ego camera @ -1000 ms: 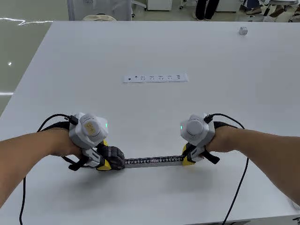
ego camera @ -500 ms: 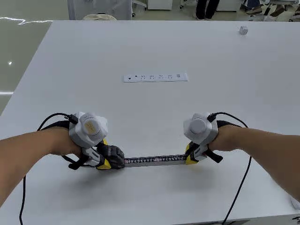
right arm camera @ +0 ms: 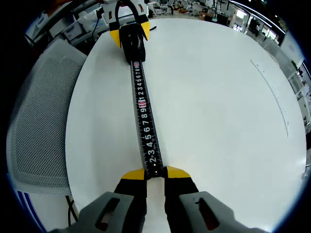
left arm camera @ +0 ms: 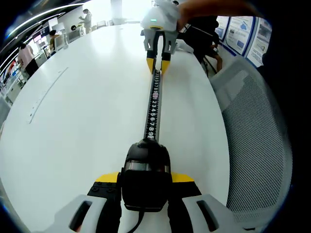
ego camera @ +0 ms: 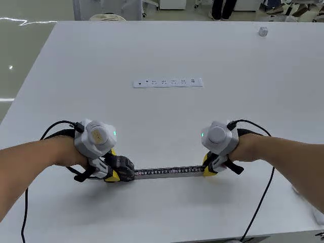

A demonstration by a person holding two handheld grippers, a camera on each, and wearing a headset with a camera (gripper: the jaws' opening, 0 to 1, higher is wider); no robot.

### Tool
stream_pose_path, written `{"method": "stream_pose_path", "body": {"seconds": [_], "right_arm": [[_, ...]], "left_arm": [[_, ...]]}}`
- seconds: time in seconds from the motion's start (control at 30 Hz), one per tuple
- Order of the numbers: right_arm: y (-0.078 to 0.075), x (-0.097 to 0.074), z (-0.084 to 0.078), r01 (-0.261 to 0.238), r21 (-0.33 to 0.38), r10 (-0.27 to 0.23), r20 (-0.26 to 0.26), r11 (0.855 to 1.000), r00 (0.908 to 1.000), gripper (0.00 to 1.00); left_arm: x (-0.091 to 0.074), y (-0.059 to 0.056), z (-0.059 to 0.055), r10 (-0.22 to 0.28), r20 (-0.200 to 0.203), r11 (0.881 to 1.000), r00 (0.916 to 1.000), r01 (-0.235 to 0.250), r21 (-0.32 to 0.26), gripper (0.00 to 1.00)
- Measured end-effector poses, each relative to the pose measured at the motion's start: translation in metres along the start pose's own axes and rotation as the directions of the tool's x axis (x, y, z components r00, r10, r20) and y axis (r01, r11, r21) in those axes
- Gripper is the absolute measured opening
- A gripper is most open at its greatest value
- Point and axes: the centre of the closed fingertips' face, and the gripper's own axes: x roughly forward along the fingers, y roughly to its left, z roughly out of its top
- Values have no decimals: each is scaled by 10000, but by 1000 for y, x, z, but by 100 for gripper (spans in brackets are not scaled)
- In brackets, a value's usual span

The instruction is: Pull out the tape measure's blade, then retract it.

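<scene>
The black tape measure case (ego camera: 121, 168) rests low on the white table near its front edge, clamped between the yellow-tipped jaws of my left gripper (left arm camera: 146, 180), which is shut on it. Its dark numbered blade (ego camera: 167, 172) runs out to the right, flat over the table. My right gripper (right arm camera: 154, 172) is shut on the blade's end (ego camera: 202, 170). In the right gripper view the blade (right arm camera: 143, 116) stretches away to the case (right arm camera: 131, 41). In the left gripper view the blade (left arm camera: 153, 107) leads to the right gripper (left arm camera: 159, 60).
A white power strip (ego camera: 167, 83) lies flat at the table's middle. A small grey object (ego camera: 262, 32) sits at the far right. Black cables (ego camera: 260, 195) trail from both grippers over the front edge. A mesh chair (left arm camera: 257, 136) stands beside the table.
My right gripper has moved a little further right with the blade's end, so more blade is out. The left gripper and case have stayed put.
</scene>
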Motion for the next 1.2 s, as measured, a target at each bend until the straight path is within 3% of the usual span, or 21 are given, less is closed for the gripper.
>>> {"method": "stream_pose_path", "body": {"seconds": [1.2], "right_arm": [[-4, -6, -17, 102, 140, -102, -22, 9998, 9999, 12]], "left_arm": [[1, 0, -1, 12, -25, 10000, 10000, -12, -53, 33]]}}
